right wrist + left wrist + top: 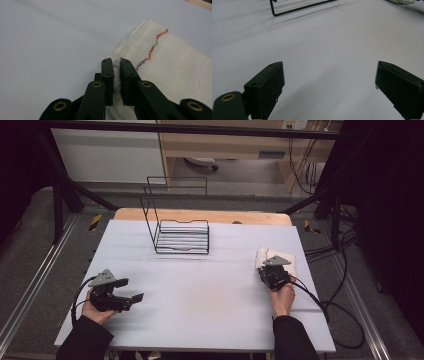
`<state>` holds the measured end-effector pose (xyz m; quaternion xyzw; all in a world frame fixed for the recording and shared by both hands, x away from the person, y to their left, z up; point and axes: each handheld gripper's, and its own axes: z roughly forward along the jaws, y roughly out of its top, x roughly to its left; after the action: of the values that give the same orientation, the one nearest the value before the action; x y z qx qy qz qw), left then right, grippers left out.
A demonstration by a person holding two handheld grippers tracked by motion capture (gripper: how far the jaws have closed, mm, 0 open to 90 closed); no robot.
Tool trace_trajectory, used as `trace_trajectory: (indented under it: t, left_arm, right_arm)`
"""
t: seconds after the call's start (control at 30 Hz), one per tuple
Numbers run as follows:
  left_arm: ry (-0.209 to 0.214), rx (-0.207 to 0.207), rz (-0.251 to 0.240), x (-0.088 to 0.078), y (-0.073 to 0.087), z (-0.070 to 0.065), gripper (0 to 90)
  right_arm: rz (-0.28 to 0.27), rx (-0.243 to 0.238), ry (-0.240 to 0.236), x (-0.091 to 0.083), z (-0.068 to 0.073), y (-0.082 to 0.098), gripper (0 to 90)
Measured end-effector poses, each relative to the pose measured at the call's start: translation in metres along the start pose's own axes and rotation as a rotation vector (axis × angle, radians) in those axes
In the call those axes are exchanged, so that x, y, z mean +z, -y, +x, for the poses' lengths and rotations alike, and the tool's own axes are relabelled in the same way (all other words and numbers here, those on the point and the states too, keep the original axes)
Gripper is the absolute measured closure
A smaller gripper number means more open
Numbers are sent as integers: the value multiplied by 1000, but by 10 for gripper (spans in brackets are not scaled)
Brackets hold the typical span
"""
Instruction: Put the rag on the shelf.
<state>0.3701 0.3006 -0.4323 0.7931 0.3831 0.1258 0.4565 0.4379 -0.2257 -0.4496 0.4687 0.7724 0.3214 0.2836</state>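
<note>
Pinching the near edge of a folded cream cloth [172, 65], the right gripper [116, 65] is pressing a ridge of fabric between its clenched jaws, while the cloth is lying flat near the right edge of the white table [200, 290] with a line of coloured stitching crossing its top. Across the table, a black wire rack [180, 232] is standing toward the far side, and the left gripper [131, 290] is hovering low near the left edge with its jaws spread wide, grasping nothing.

Black tongs [115, 65] — brass rivets, dark sleeves [295, 340]
</note>
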Motion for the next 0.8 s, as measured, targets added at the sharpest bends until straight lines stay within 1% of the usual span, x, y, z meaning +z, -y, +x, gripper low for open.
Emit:
trace_trajectory:
  t: [0.13, 0.23, 0.37, 0.4, 0.5, 0.57, 0.63, 0.7, 0.8]
  left_arm:
    - [0, -1, 0, 0, 0, 0, 87]
    - [0, 1, 1, 0, 0, 0, 87]
    - [-1, -1, -1, 0, 0, 0, 87]
    - [-1, -1, -1, 0, 0, 0, 87]
    - [-2, 1, -1, 0, 0, -1, 87]
    - [-2, 3, -3, 0, -1, -1, 87]
    - [-2, 3, -3, 0, -1, -1, 87]
    - [-2, 2, -2, 0, -1, -1, 88]
    - [-2, 4, -1, 0, -1, -1, 88]
  right_arm:
    - [-11, 32, -26, -9, -2, -2, 833]
    - [-15, 39, -47, -15, -2, -2, 835]
    - [-27, 66, -106, -22, 1, -2, 836]
    - [-26, 73, -128, -24, 4, -2, 836]
    - [-23, 51, -162, -30, 15, -4, 836]
    - [-29, 48, -195, -33, 24, -5, 836]
    - [-26, 39, -231, -36, 34, -6, 835]
    - [-21, 36, -264, -38, 42, -5, 835]
    - [-20, 18, -299, -42, 55, -4, 835]
